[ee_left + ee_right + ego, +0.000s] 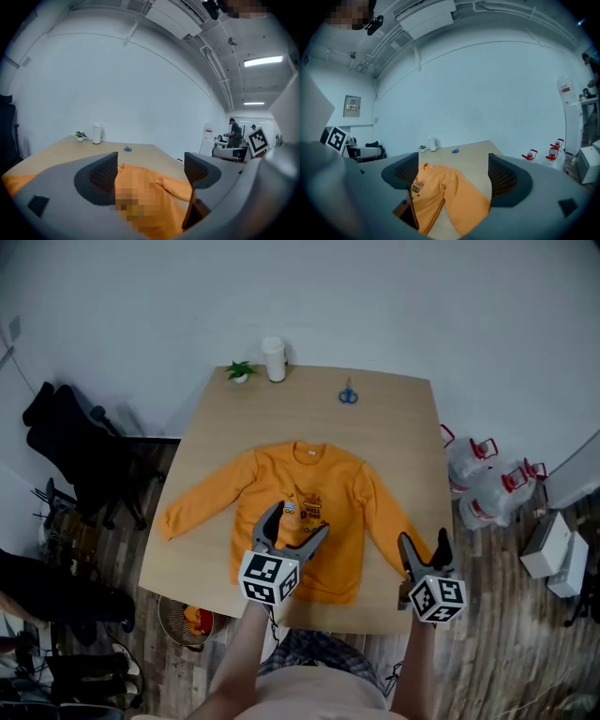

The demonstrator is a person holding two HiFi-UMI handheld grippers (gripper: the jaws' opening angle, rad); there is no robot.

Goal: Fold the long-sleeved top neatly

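Head view: one top, left claw, right claw, both gaping.

Head view steeply overhead; gripper views low across same table

Even, cool indoor light, med-bright; only faint soft shadows on the desk. Head view sharp mid-frame, corners dimmer w/ vignette. Both gripper views fisheye: walls & ceiling bow, black rim at edges. Ceiling strip lights blow out white in left gripper view. Jaws near lens, soft-focus, dark.
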